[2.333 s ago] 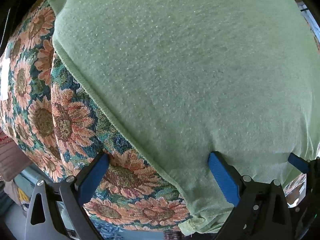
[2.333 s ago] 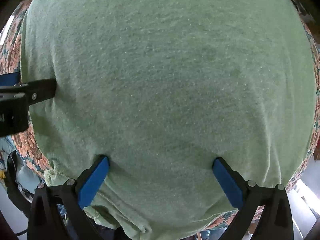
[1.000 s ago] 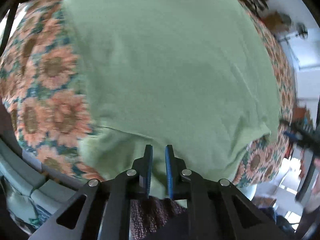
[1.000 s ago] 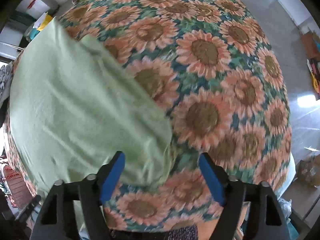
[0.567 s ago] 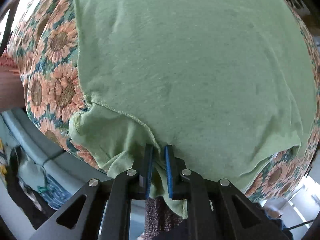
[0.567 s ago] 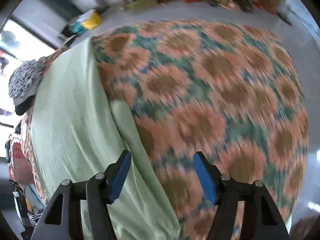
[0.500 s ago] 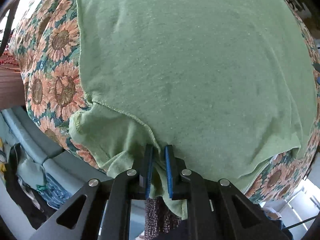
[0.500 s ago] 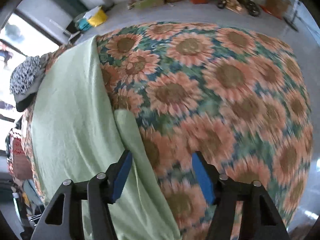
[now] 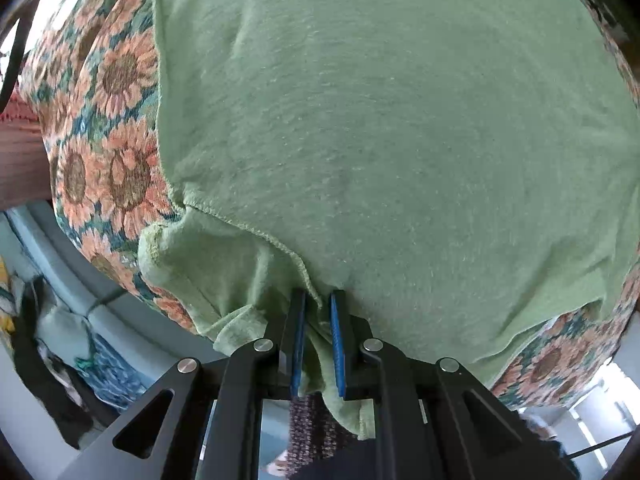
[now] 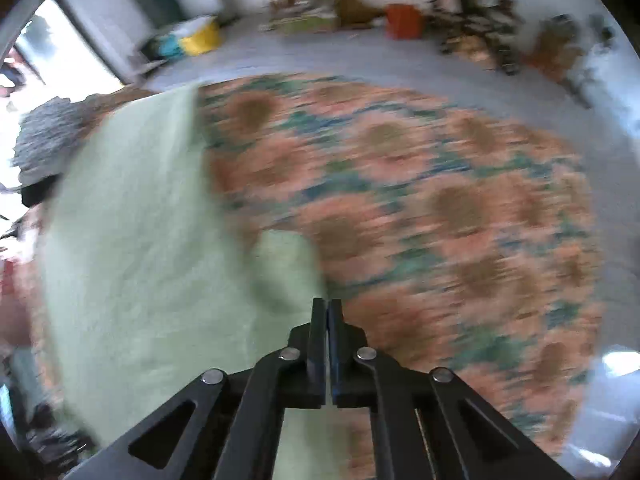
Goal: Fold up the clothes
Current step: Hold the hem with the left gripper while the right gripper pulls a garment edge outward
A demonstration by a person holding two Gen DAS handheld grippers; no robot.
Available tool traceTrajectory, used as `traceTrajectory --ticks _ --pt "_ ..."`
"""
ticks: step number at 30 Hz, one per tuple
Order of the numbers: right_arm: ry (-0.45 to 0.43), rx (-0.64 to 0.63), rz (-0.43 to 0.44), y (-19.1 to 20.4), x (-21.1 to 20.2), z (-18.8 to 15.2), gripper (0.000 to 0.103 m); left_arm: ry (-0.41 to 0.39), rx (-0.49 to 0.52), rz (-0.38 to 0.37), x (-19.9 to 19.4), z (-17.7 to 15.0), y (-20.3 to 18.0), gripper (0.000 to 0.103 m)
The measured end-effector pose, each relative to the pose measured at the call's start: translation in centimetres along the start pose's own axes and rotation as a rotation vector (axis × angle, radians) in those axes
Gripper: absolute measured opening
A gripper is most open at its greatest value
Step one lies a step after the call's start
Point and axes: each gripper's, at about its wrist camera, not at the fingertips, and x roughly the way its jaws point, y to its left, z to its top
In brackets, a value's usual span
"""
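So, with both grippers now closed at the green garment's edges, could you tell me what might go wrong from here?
The left gripper pinches a bunched wad of the green garment near its hem, so lifting may drag extra layers and crease the fold. The right gripper has just been closing at the garment's corner; its view is blurred, so whether cloth is caught is unclear, and it may come up empty. The sunflower cloth underneath could also be snagged.

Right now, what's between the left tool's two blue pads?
A bunched fold of the light green knit garment sits between the left tool pads, by its stitched hem; shown in the left wrist view.
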Motion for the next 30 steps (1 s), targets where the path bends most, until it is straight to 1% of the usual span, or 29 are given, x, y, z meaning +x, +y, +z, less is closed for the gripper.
traceTrajectory --ticks 1,2,3,4,5,6,8,10,11,12,13,14,15,16,18,19,21,22,25,27,28,29,30 --pt "0.017 0.021 -0.002 -1.3 0.1 0.0 0.002 -0.005 0.012 0.015 0.0 0.0 -0.2 0.013" --pt "0.042 0.044 0.027 -2.5 -0.2 -0.4 0.004 -0.009 0.016 0.022 0.0 0.1 -0.3 0.013" --pt "0.053 0.050 0.045 -3.0 -0.3 -0.9 0.008 -0.013 0.012 0.020 0.0 0.2 -0.2 0.013" --pt "0.059 0.043 0.064 -3.2 -0.6 -1.4 0.016 -0.015 0.005 0.014 0.0 0.2 -0.1 0.013" --pt "0.062 0.034 0.079 -3.4 -1.1 -2.1 0.030 -0.017 -0.001 0.008 0.0 0.3 0.1 0.013" --pt "0.062 0.020 0.083 -3.6 -1.7 -3.1 0.035 -0.020 -0.003 0.002 0.0 0.3 0.3 0.013" --pt "0.084 0.001 0.088 -3.6 -1.1 -4.7 0.043 -0.023 -0.003 -0.004 0.0 0.4 0.6 0.013" --pt "0.118 -0.010 0.124 -3.7 -0.7 -6.2 0.042 -0.025 0.003 0.001 0.9 -0.4 0.3 0.013" --pt "0.133 -0.022 0.127 -3.6 -0.3 -6.9 0.041 -0.025 0.007 0.006 1.5 -0.7 0.1 0.013" --pt "0.146 -0.035 0.114 -3.4 0.2 -7.5 0.042 -0.024 0.011 0.011 2.0 -0.9 -0.1 0.013" --pt "0.151 -0.048 0.102 -3.1 0.4 -8.0 0.038 -0.023 0.012 0.013 2.6 -1.2 -0.2 0.013" --pt "0.145 -0.060 0.101 -2.8 0.4 -8.4 0.028 -0.025 0.012 0.012 2.7 -1.2 -0.3 0.013" --pt "0.139 -0.069 0.112 -2.5 0.2 -8.7 0.025 -0.026 0.012 0.011 2.8 -1.2 -0.4 0.013" --pt "0.134 -0.079 0.123 -2.2 0.0 -9.0 0.001 -0.028 0.012 0.009 2.8 -1.2 -0.5 0.013" --pt "0.099 -0.071 0.117 -2.5 -1.1 -9.2 0.002 -0.032 0.012 0.005 3.0 -1.3 -0.7 0.013" --pt "0.076 -0.061 0.108 -2.8 -1.8 -9.2 0.002 -0.035 0.011 0.003 1.9 -2.8 -1.0 0.013" --pt "0.032 -0.043 0.091 -3.4 -3.2 -9.1 0.002 -0.040 0.011 0.005 0.9 -3.1 -0.5 0.013" --pt "0.025 -0.025 0.070 -4.1 -3.4 -9.2 0.002 -0.041 0.011 0.005 0.7 -3.2 -0.2 0.013" --pt "0.060 0.060 -0.029 -7.1 -2.4 -9.3 0.002 -0.046 0.005 0.003 0.6 -3.5 0.3 0.013" --pt "0.081 0.092 -0.064 -7.9 -1.0 -8.5 0.002 -0.050 0.001 -0.001 0.7 -3.7 0.4 0.013" --pt "0.090 0.104 -0.032 -8.5 -1.0 -8.0 0.007 -0.049 0.004 0.001 0.7 -3.7 0.3 0.013" --pt "0.091 0.120 0.014 -8.9 -1.1 -8.1 0.014 -0.049 0.006 0.004 0.7 -3.8 0.3 0.013" --pt "0.081 0.133 0.042 -9.1 -1.4 -8.2 0.026 -0.047 0.008 0.007 0.6 -3.8 0.3 0.013"
